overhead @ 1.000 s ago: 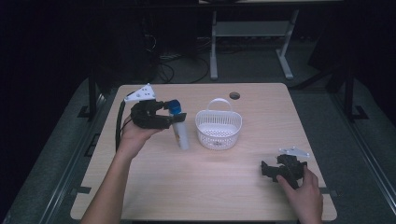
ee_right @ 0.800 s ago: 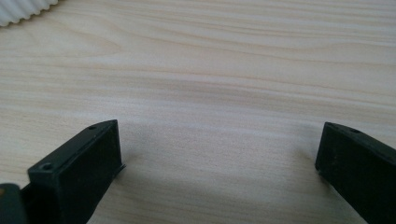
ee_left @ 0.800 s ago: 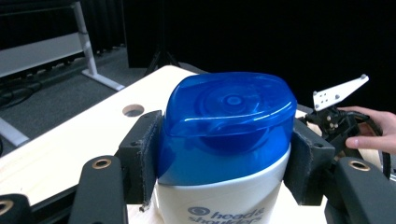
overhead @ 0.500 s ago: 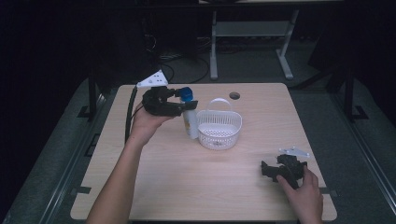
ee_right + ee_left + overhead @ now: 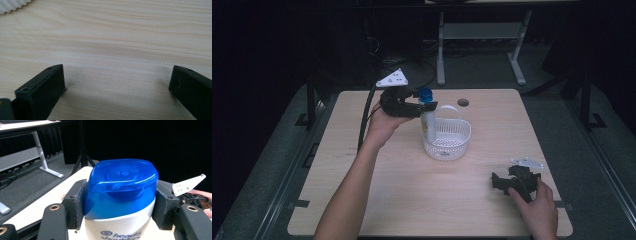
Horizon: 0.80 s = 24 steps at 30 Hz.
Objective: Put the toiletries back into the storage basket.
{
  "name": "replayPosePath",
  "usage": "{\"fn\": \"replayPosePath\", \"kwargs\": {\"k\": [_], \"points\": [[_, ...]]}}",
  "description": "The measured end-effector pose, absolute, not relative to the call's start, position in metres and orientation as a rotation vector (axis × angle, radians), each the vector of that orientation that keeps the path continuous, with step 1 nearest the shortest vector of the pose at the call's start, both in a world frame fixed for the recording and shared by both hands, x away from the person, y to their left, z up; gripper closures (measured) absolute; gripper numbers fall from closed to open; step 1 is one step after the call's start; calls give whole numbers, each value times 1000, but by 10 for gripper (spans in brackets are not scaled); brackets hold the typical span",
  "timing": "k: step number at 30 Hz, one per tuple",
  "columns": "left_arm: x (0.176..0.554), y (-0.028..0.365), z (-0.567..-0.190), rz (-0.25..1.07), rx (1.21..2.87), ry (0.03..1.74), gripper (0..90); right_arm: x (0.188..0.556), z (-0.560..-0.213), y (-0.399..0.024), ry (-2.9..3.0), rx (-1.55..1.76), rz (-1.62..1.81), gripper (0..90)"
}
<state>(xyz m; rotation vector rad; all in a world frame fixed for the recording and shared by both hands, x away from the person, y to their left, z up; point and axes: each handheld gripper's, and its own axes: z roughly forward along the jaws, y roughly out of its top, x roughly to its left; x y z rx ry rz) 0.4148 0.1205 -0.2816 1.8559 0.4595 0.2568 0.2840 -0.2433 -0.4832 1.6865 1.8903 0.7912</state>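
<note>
Lab/studio, black backdrop, wood table, desk frame, floor cables

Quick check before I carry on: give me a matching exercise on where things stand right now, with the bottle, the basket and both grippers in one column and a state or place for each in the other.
Things:
1. shampoo bottle
2. white basket
3. left gripper
4. right gripper

States or places:
A. jaws open, nothing between them, low over the table near its right front corner
B. stands on the table near the middle, handle up
C. held upright at the basket's left rim, blue cap on top
D. pads pressed on both sides of a blue cap

Pairs: 1-C, 2-B, 3-D, 4-A
</note>
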Motion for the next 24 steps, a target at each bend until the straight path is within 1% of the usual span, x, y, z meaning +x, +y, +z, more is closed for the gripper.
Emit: {"fn": "replayPosePath", "kwargs": {"k": [13, 24], "points": [[427, 106, -301, 286, 1871, 467, 375, 284, -483, -243, 1890, 1687, 790, 0], [432, 103, -328, 308, 1914, 479, 375, 284, -483, -243, 1890, 1687, 790, 0]]}}
